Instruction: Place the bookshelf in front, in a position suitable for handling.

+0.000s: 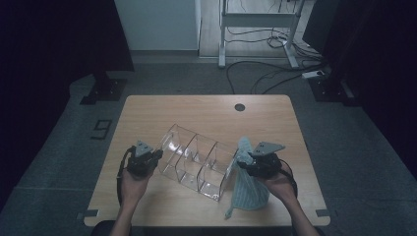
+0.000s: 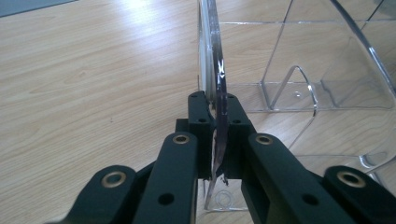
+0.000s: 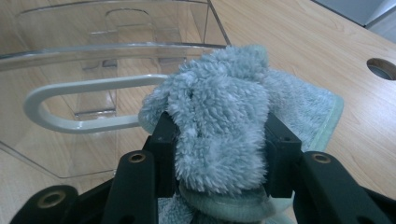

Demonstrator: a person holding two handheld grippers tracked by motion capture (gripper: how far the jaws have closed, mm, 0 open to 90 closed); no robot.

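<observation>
The room is dark, with a grey floor and black cables lying behind a light wooden table [image 1: 162, 105]. On the table sits a clear plastic organizer [image 1: 196, 160] with three open boxes in a row. It lies slanted across the middle of the table.

The left gripper [image 1: 156, 156] is at the left end of the organizer. Its fingers [image 2: 201, 121] are squeezed tight on the thin clear wall there, one on each side.

The right gripper [image 1: 244, 164] is at the right end of the organizer. Its fingers [image 3: 163, 144] are clamped on a fluffy blue-green cloth [image 3: 224, 121]. The cloth bunches up between them and hangs down to the table near the front edge. It is just beside the organizer's white curved handle [image 3: 84, 105].
</observation>
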